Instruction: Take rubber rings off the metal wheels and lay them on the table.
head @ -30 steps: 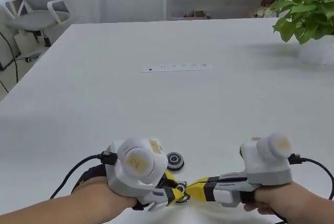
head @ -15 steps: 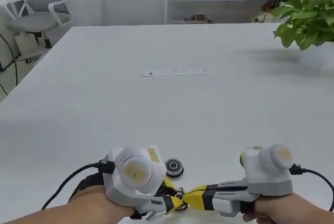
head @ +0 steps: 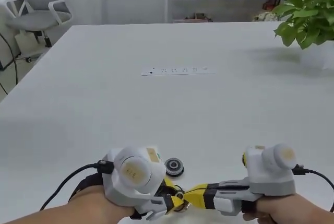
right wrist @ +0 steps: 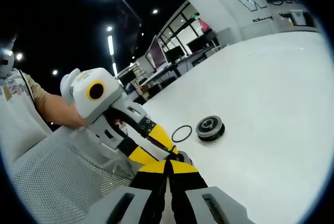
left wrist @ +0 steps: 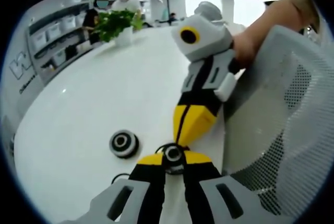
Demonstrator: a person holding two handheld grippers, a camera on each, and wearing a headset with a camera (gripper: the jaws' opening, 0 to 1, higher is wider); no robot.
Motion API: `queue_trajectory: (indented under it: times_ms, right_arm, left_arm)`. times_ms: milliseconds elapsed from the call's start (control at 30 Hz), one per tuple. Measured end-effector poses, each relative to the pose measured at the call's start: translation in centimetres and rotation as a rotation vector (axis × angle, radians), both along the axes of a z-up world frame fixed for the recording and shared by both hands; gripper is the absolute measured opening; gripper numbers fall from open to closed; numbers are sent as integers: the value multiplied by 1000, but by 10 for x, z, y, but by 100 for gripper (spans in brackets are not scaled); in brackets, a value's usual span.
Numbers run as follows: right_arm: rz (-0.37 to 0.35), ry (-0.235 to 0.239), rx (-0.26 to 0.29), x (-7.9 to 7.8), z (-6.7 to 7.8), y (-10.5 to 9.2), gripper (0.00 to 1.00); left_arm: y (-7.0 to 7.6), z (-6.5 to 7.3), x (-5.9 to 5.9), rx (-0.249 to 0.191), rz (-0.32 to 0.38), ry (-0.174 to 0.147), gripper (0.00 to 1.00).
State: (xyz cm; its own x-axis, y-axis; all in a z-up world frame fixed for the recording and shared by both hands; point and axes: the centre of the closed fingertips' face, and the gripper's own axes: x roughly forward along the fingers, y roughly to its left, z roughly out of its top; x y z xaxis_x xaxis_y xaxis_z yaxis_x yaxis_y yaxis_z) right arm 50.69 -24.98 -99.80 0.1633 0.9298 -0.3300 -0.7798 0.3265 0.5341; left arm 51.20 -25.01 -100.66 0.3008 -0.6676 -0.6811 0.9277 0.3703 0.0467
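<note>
My left gripper [left wrist: 173,158] is shut on a small metal wheel [left wrist: 173,153], held just above the white table [head: 156,114] at its near edge. My right gripper [right wrist: 168,165] comes in from the other side. Its yellow jaws are pressed together, and their tips pinch the rubber ring at that wheel's rim [right wrist: 180,157]. In the head view the left gripper [head: 175,201] and the right gripper [head: 187,199] meet tip to tip at the held wheel [head: 180,207]. A second wheel [head: 174,167] [right wrist: 210,128] lies flat on the table just beyond them. A loose black rubber ring [right wrist: 181,133] lies beside it.
A white power strip [head: 177,70] lies mid-table. A potted plant [head: 308,10] stands at the far right corner and an office chair [head: 36,18] beyond the far left. A grey mesh chair back [left wrist: 282,130] is close behind the grippers.
The head camera has tilted slightly. Both grippers stay joined at the held wheel, and the second wheel has not moved.
</note>
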Motion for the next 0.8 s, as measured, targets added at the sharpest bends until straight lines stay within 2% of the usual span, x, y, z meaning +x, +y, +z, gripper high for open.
queue_trajectory:
  times_ms: [267,500,633,800]
  right_arm:
    - [-16,5,-12,3,-2,-3,0]
    - [-16,7,-10,3,-2,-3,0]
    - [-11,6,-8,2,-1,-2,0]
    - [-6,7,-5,2,0,-2,0]
  left_arm:
    - [-1,0,0,-11,0,7,13]
    - [-1,1,0,-4,-11,8,16]
    - [-1,4,-3,-13,-18,18,20]
    - [0,14,-6,-53,-14,44,25]
